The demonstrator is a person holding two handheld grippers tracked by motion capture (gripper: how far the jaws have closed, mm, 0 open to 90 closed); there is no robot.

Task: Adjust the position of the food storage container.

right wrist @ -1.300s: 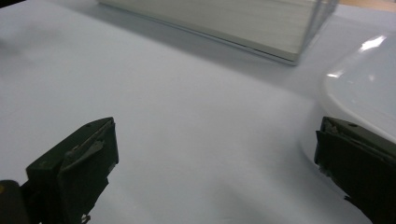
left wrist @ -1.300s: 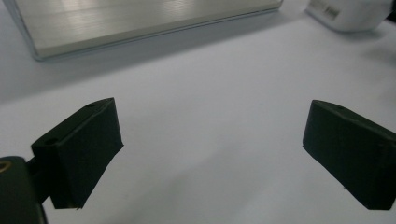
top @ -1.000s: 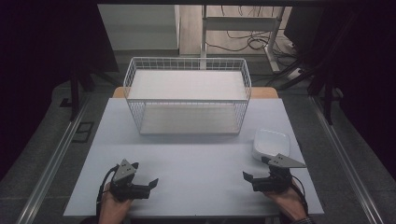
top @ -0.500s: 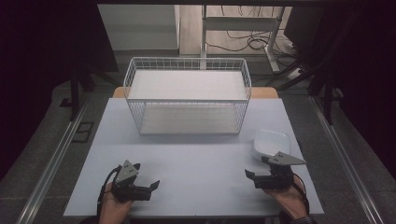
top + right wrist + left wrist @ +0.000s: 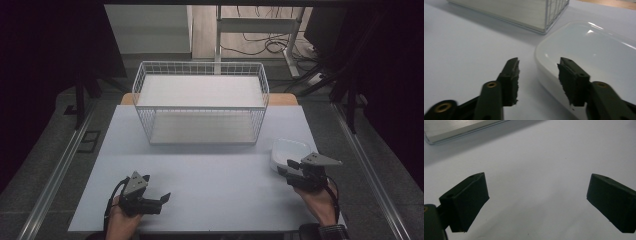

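Note:
A white, shallow dish (image 5: 290, 149) lies on the pale table (image 5: 215, 175) at the right, just in front of the wire basket's right corner. My right gripper (image 5: 286, 167) reaches it from the near side. In the right gripper view the dish's (image 5: 596, 47) near rim runs between the jaws of the right gripper (image 5: 539, 60), one jaw outside over the table, the other over the bowl. The jaws have just been closing, and a gap still shows at the pads. My left gripper (image 5: 157, 187) rests at the front left, and in its own view the left gripper (image 5: 536, 187) stands wide open over bare table.
A white wire basket (image 5: 200, 107) with a pale floor board stands at the middle back of the table; its corner (image 5: 554, 12) is close behind the dish. Dark floor, cables and stand legs lie beyond the table's far edge.
The right gripper has moved a little up the picture onto the dish's near rim, and its jaws have narrowed. The left gripper has stayed put.

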